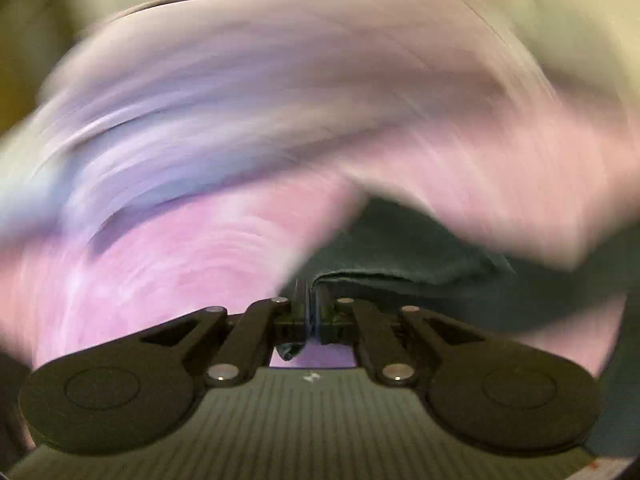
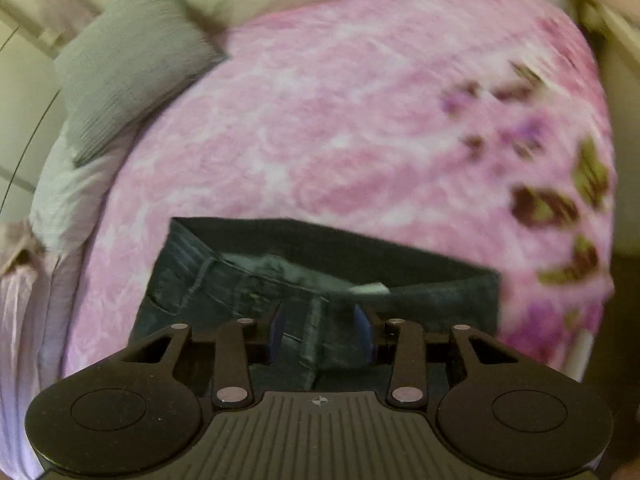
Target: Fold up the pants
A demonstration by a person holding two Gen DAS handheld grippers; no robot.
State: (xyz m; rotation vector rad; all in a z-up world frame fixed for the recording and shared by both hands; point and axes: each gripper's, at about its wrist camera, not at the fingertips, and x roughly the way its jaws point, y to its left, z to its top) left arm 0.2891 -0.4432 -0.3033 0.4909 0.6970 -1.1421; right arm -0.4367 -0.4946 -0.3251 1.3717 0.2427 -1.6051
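Dark blue jeans lie folded on a pink bedspread, waistband and a white label facing up. My right gripper hovers over them pointing down, jaws open, with the fly seam running between its blue pads; the pads do not press on the cloth. In the blurred left wrist view my left gripper is shut on a thin edge of the jeans, and the dark cloth trails off to the right above the pink cover.
A grey ribbed pillow lies at the bed's far left corner, with pale bedding below it along the left edge. A dark floral print marks the bedspread's right side. Cream walls surround the bed.
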